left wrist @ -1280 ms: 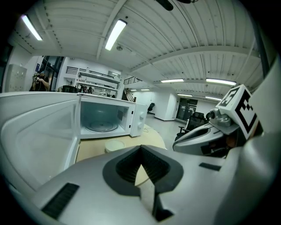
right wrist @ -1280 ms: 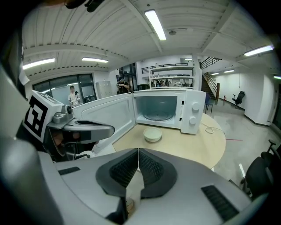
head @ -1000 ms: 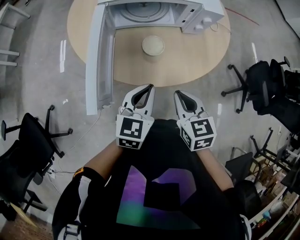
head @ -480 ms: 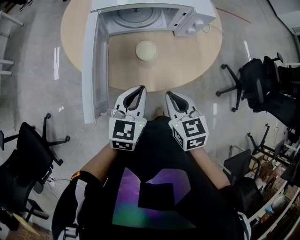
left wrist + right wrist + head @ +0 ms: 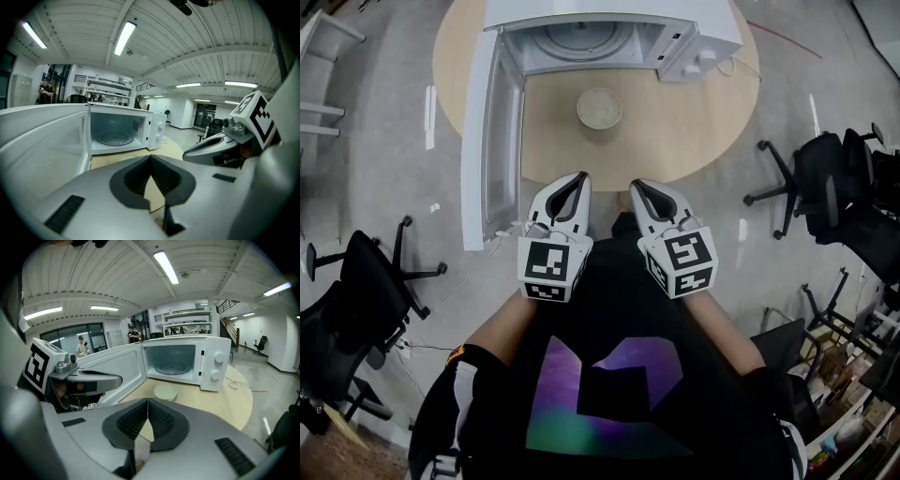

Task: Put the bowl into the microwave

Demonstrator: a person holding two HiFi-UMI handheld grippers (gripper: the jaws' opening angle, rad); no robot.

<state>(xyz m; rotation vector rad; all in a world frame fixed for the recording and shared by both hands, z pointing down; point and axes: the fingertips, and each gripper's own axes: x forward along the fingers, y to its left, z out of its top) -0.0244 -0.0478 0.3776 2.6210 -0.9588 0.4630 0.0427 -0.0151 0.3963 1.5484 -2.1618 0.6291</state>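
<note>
One pale bowl sits on the round wooden table, just in front of the white microwave. The microwave's door is swung wide open on the person's left. Nearer the person, at the table's near edge, the left gripper and right gripper hover side by side. Each has its jaws pressed together at the tips, with nothing between them. Black office chairs stand on the floor nearby.
</note>
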